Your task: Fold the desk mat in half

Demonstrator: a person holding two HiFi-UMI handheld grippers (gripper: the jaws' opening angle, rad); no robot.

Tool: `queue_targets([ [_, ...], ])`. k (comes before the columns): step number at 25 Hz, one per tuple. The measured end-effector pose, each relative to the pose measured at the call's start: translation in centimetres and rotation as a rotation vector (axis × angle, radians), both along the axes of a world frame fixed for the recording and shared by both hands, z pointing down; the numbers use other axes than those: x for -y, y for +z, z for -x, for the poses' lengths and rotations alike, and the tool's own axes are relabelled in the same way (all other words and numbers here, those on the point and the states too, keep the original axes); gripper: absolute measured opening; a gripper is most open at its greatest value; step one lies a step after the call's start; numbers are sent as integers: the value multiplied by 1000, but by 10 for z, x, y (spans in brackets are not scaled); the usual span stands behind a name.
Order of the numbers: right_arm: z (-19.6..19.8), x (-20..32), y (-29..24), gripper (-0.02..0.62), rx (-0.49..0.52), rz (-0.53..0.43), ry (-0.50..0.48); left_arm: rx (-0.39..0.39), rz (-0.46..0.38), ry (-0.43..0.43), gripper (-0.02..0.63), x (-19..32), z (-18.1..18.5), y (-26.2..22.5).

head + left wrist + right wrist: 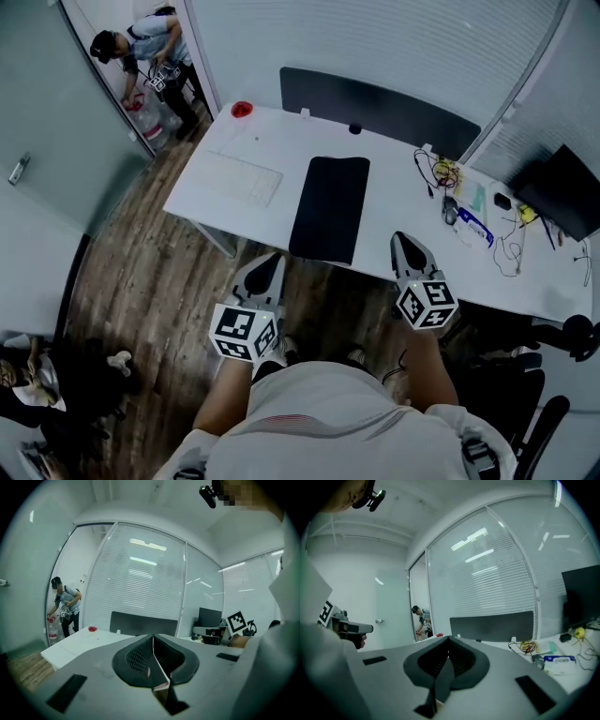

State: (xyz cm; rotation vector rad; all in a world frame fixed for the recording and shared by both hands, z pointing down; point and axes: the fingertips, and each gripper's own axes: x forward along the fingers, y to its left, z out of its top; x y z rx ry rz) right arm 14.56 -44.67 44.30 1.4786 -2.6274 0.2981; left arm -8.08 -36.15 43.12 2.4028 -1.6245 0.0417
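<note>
Nearest the person, the left gripper (pixel 265 270) is clenched: in its own view the two dark jaws meet along one line with nothing caught between them. The right gripper (pixel 409 244) is clenched too and equally empty (its jaws close to a single seam). Both hang over the brown wooden plank floor (pixel 131 281) at the front edge of the long white desk (pixel 394 183), and neither touches anything.

Beyond them the black rectangular desk mat (pixel 330 208) lies flat on the desk as a narrow strip, its short end at the front edge. It sits between the flat white keyboard (pixel 246 176) and a tangle of coloured cables (pixel 441 172). Farther back stand a small red round object (pixel 242 110) and a dark upright partition panel (pixel 375 108). A person (pixel 145 52) bends down in the doorway.
</note>
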Motion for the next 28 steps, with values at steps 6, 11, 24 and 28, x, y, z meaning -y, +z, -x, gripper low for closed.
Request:
queue_targets([
  [6, -59, -15, -51, 51, 12, -102, 43, 4, -72, 40, 15, 11, -50, -31],
  [11, -74, -16, -55, 51, 11, -111, 17, 6, -81, 28, 17, 12, -71, -36],
  [24, -88, -17, -56, 51, 14, -117, -17, 16, -88, 5, 17, 5, -90, -40],
  [28, -92, -20, -55, 51, 8, -114, -18, 15, -92, 12, 17, 4, -96, -41],
])
